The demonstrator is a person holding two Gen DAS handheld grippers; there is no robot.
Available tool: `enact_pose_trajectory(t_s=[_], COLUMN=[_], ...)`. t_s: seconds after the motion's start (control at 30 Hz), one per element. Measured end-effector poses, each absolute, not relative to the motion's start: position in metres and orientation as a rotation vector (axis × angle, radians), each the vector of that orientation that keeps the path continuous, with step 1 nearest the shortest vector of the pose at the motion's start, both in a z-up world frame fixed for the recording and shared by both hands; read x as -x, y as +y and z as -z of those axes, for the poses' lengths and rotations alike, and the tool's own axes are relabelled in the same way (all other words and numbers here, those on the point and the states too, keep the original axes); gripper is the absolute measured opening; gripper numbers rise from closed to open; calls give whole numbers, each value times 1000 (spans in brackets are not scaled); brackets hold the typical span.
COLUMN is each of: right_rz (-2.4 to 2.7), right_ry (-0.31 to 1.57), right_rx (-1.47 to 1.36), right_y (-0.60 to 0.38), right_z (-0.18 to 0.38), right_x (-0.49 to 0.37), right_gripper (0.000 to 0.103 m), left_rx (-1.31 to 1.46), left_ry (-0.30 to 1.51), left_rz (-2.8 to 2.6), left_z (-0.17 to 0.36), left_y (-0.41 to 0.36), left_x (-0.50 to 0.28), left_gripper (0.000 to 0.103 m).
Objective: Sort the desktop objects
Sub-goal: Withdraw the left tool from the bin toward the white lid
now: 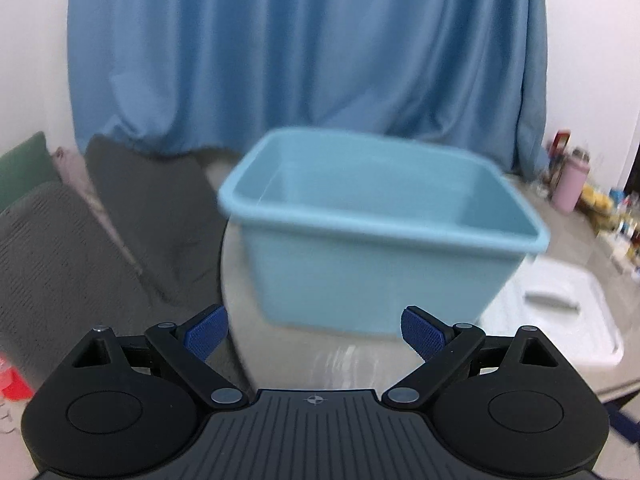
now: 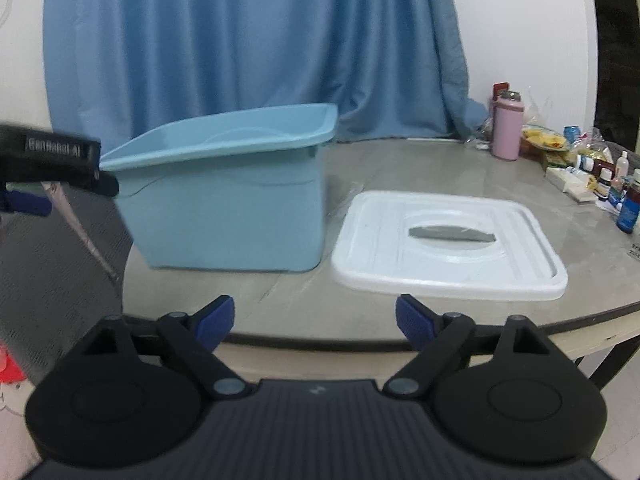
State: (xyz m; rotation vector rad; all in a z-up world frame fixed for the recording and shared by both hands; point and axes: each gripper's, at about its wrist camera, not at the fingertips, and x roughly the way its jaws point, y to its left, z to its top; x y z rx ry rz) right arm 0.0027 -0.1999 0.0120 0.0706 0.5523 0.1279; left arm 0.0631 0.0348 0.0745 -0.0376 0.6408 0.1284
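A light blue plastic bin (image 1: 360, 272) stands open on the round grey table (image 1: 304, 360); what lies inside it is hidden. It also shows in the right wrist view (image 2: 228, 216). Its white lid (image 2: 448, 244) lies flat on the table to the right of it, and shows in the left wrist view (image 1: 560, 312). My left gripper (image 1: 316, 334) is open and empty, just short of the bin's near wall. My right gripper (image 2: 315, 320) is open and empty at the table's front edge. The left gripper's body (image 2: 52, 160) shows at the left of the right wrist view.
A pink bottle (image 2: 507, 130), snack bags and several small bottles (image 2: 592, 172) crowd the table's far right. A blue curtain (image 2: 240, 40) hangs behind. Grey cushioned seats (image 1: 100, 240) stand left of the table. A red item (image 1: 12, 380) lies at lower left.
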Motion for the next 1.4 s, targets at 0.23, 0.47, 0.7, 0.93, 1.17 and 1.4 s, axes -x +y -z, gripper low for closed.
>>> enact_pose_trajectory(t_s=[0.23,0.47,0.7,0.93,1.17,1.4], right_rz=[-118,-63,-31,-41,-71,-69], right_ry=[575,575,549,569,579,567], right_rx=[-61,-74,-112,-93,-105,-110], right_y=[-199,-211,-232,-261,-296,-335], right_z=[-7,-5,-9,-10,-5,-3], right_x=[22,37,25,4,-17,-35], right_gripper=[90,90,90,90,90,90], left_rx=[5,21,2,-5,0,-24], left_ry=[722,744,707,740,732,745], left_rz=[-140,-131,-103,-95,-83,-67], left_z=[-41,-28,-30,-30,-23,-13], left_y=[51,56,26,-17,-72,-130], left_x=[-36,-21,-15,-29,-46,-64], left_gripper=[95,95,95,95,95,95])
